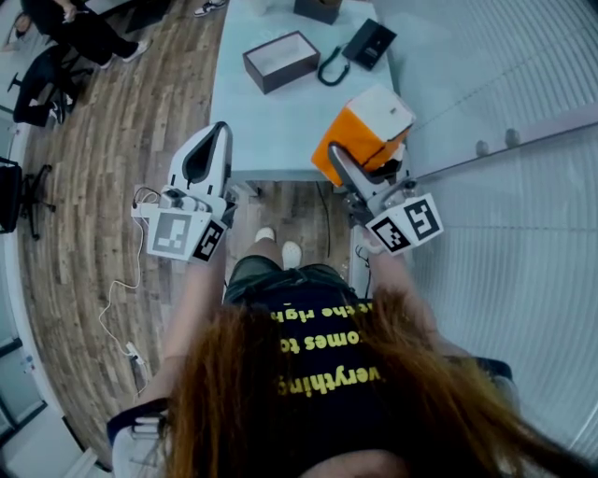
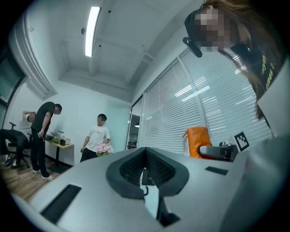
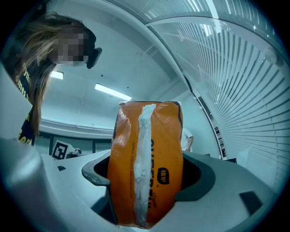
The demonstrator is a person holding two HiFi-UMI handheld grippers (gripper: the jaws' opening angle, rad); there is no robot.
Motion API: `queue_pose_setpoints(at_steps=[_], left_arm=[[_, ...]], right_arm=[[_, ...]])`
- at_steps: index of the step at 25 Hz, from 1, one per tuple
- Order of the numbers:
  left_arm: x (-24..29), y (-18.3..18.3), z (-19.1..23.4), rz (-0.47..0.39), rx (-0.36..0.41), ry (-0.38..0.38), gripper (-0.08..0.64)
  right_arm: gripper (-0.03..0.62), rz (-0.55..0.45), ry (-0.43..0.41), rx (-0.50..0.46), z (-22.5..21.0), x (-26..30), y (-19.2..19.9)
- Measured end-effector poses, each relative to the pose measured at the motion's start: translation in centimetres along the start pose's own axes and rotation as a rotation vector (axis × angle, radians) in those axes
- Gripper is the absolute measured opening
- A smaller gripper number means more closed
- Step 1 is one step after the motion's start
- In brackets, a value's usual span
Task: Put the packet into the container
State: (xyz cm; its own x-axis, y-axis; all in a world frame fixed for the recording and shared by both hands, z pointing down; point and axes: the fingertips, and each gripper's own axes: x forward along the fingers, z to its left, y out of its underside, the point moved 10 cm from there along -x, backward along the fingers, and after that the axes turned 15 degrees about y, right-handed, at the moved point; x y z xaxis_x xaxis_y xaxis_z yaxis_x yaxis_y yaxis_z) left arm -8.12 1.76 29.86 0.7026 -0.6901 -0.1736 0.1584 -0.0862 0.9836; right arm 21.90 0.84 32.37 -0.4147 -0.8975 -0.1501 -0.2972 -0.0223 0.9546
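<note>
An orange packet (image 1: 360,131) with a white top hangs over the near right corner of the pale table (image 1: 271,121). My right gripper (image 1: 369,163) is shut on the packet (image 3: 145,158), which stands upright between its jaws and fills the right gripper view. The container (image 1: 285,78), a dark open box with a white inside, sits farther back on the table and to the left. My left gripper (image 1: 220,129) is held at the table's near left edge, shut and holding nothing. It points upward at the room (image 2: 145,152), with the packet (image 2: 197,140) off to its right.
A black device (image 1: 367,43), a dark looped cable (image 1: 329,70) and another dark box (image 1: 318,9) lie at the back of the table. Window blinds run along the right. Wooden floor lies to the left, with seated people and chairs (image 1: 56,47) far off.
</note>
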Motion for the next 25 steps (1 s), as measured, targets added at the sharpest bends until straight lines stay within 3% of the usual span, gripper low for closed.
queue_pose_setpoints(at_steps=[11, 25], left_arm=[[4.0, 0.8, 4.7, -0.004, 0.004, 0.013, 0.002], [9.0, 1.1, 16.1, -0.019, -0.003, 0.05, 0.002]], right_arm=[[0.383, 0.001, 0.022, -0.01, -2.4, 4.5, 0.4], [0.383, -0.029, 0.075, -0.041, -3.5, 15.6, 0.3]])
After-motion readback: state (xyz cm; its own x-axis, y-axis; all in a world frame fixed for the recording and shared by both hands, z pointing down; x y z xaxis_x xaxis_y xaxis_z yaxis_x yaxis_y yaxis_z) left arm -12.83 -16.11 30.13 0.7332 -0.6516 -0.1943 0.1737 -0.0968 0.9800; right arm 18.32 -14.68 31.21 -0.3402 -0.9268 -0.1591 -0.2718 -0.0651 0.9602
